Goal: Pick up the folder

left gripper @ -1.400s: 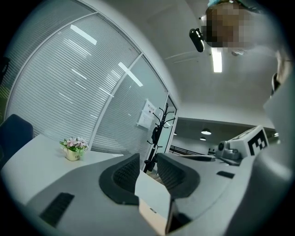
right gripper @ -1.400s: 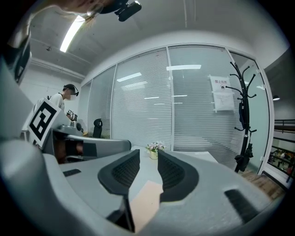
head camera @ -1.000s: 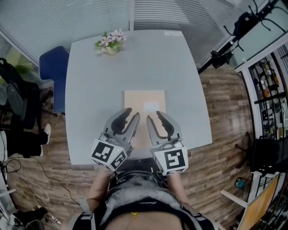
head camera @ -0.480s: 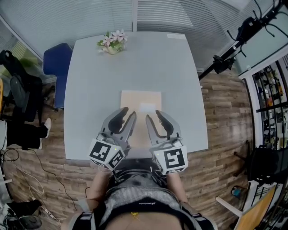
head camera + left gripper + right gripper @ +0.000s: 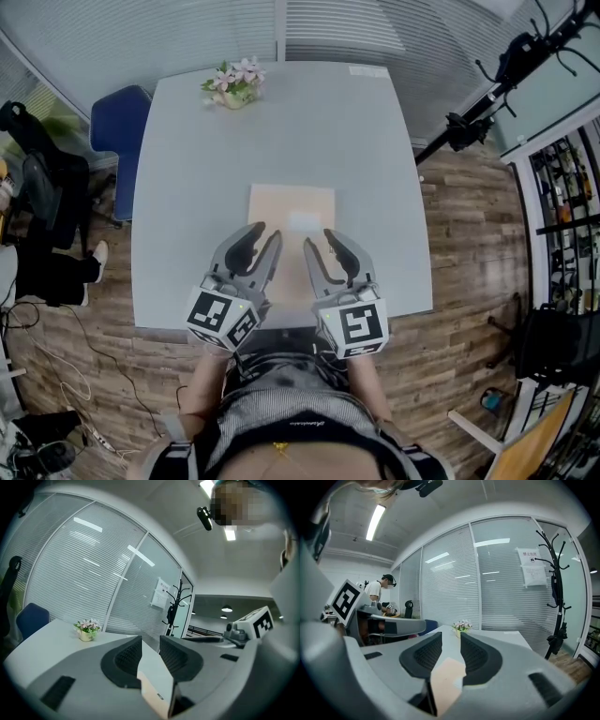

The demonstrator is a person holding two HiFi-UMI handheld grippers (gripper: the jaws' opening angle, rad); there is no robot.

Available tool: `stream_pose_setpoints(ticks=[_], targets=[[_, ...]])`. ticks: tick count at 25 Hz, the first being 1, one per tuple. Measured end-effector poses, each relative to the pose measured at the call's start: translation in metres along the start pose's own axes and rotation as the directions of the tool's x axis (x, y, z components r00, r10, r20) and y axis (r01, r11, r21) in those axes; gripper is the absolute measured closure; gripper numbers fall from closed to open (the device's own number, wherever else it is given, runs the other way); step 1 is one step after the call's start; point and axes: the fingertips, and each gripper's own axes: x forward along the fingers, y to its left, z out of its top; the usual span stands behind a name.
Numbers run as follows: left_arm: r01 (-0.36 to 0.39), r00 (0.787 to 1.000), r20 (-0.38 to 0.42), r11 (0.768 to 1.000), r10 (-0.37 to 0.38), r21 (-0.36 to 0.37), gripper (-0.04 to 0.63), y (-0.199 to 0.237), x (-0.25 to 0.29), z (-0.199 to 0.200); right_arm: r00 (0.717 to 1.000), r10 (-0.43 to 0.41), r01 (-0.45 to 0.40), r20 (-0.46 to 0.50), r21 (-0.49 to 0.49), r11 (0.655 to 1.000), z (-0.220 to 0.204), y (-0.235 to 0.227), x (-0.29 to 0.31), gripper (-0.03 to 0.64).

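A flat beige folder [image 5: 291, 208] with a white label lies on the grey table [image 5: 281, 122], near its front edge. My left gripper [image 5: 267, 234] hovers over the folder's near left part and my right gripper [image 5: 320, 240] over its near right part, side by side and pointing away from the person. In the left gripper view the jaws [image 5: 150, 641] stand a little apart, and the folder [image 5: 157, 681] shows through the gap below them. The right gripper [image 5: 451, 639] looks the same, with the folder [image 5: 447, 681] under the gap. Nothing is pressed between either pair of pads.
A small pot of flowers [image 5: 232, 84] stands at the table's far left edge. A blue chair [image 5: 117, 131] sits left of the table. A black stand [image 5: 487, 94] rises at the right, over wooden floor. Glass walls with blinds close off the far side.
The picture has shifted slightly with the head. Both grippers stay almost where they were over the folder's near end, and their jaws keep the same gap.
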Motion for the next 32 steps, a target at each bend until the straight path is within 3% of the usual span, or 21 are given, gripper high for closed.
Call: stream_pose_setpoints(ticks=[17,32], targets=[[-0.081,0.987,-0.143,0.995,0.072,-0.052,0.495,0.049,0.006,-0.062,0.984,-0.021,0.03,-0.178,0.048,0.998,-0.075,-0.016,0.031,0.48],[-0.161,0.943,-0.308,0.983,0.126,-0.092,0.479,0.107,0.01,-0.13,0.935,-0.024,0.069,-0.354,0.116,0.991,-0.157,-0.033,0.052,0.455]])
